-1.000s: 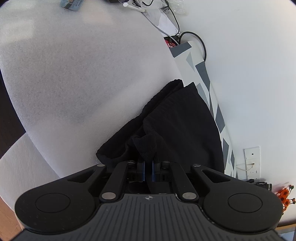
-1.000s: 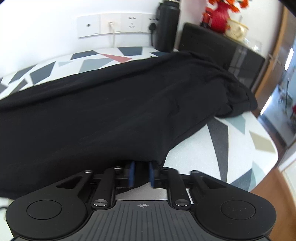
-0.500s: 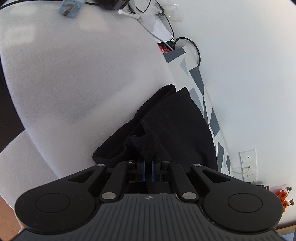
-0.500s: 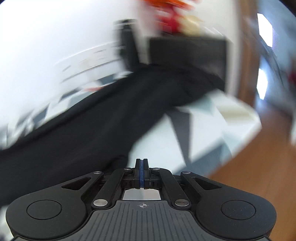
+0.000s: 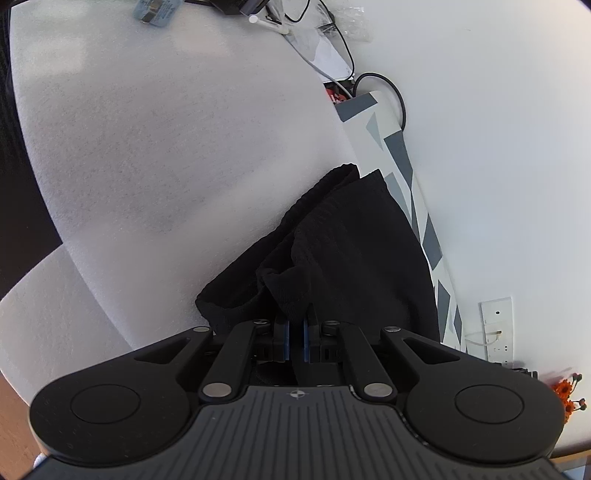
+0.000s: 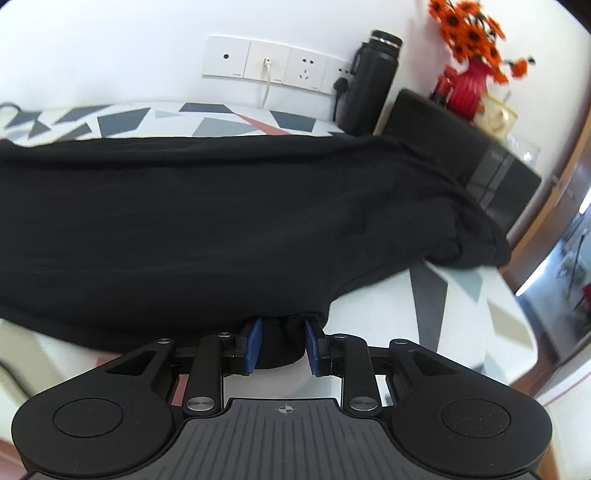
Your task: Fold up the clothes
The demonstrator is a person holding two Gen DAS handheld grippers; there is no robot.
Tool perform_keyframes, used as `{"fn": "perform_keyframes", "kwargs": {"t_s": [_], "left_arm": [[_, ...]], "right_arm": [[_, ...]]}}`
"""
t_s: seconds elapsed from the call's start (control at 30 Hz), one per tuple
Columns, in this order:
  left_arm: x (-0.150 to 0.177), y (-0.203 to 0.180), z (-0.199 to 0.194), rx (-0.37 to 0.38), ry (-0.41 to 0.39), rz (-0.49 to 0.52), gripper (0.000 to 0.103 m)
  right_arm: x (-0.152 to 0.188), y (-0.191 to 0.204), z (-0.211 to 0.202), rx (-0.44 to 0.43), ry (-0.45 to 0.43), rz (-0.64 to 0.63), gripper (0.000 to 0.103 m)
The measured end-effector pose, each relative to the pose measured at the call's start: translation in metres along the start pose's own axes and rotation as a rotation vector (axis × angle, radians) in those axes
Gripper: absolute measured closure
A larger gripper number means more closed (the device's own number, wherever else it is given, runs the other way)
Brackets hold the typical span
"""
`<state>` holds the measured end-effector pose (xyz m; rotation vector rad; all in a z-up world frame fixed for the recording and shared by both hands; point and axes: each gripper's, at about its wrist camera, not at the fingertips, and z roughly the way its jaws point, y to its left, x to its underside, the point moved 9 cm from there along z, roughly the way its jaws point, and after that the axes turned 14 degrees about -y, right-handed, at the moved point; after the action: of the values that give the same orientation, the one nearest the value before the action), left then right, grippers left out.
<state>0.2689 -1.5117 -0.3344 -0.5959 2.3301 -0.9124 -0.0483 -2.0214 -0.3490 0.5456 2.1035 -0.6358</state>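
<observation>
- Firstly, in the left wrist view, the left gripper (image 5: 294, 332) has its blue-padded fingers (image 5: 283, 339) pinched almost together on a bunched fold of the black ribbed knit garment (image 5: 343, 251).
- From that fold the garment runs away toward the far right, over the edge of a white foam sheet (image 5: 166, 147) and onto the white tablecloth with grey triangles (image 5: 402, 155).
- At the far end of the foam sheet lie a small blue packet (image 5: 155, 9), a black cable (image 5: 384, 92) and some clear plastic wrapping, well apart from the garment.
- On the right wall sits a white socket plate (image 5: 496, 328), with orange flowers (image 5: 567, 391) at the right edge.
- Next, in the right wrist view, the right gripper (image 6: 282, 341) has its jaws opening, the blue pads (image 6: 253, 343) standing apart on either side of a hanging edge of the same black garment (image 6: 221, 229); the pads do not press on it.
- The garment lies spread across the patterned tablecloth (image 6: 480, 317) from left to right, its right end rumpled near the table's edge.
- Behind it stand a row of white wall sockets (image 6: 273, 64), a tall black bottle (image 6: 369, 81), a black box (image 6: 461, 147) and a red vase of orange flowers (image 6: 469, 88).
</observation>
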Motion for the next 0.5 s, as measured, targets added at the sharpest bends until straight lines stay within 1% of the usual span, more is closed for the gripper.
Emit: {"fn": "perform_keyframes", "kwargs": {"t_s": [0.1, 0.17, 0.23, 0.3, 0.33, 0.37, 0.4, 0.5], "left_arm": [[0.000, -0.001, -0.002, 0.004, -0.003, -0.003, 0.096], [0.000, -0.001, -0.002, 0.005, -0.002, -0.004, 0.096], [0.000, -0.001, 0.000, 0.002, -0.001, -0.007, 0.096], [-0.001, -0.001, 0.001, -0.002, -0.002, -0.009, 0.096], [-0.001, -0.001, 0.002, -0.002, -0.003, -0.009, 0.096], [-0.002, -0.001, 0.001, -0.001, -0.004, -0.007, 0.096], [-0.003, -0.002, 0.000, 0.001, -0.006, -0.003, 0.096], [-0.006, -0.006, -0.003, 0.015, -0.019, 0.014, 0.096]], "right_arm": [[-0.004, 0.005, 0.007, 0.047, 0.015, -0.071, 0.080], [-0.006, 0.006, 0.010, 0.048, 0.020, -0.096, 0.079], [-0.008, 0.008, 0.010, 0.040, 0.028, -0.124, 0.081], [-0.008, 0.013, 0.006, 0.049, 0.033, -0.191, 0.087], [-0.007, 0.017, 0.002, 0.058, 0.032, -0.234, 0.088], [-0.008, 0.017, -0.002, 0.063, 0.026, -0.249, 0.090], [-0.010, 0.012, -0.008, 0.064, 0.009, -0.212, 0.091], [-0.018, -0.014, -0.034, 0.043, -0.067, -0.017, 0.094]]}}
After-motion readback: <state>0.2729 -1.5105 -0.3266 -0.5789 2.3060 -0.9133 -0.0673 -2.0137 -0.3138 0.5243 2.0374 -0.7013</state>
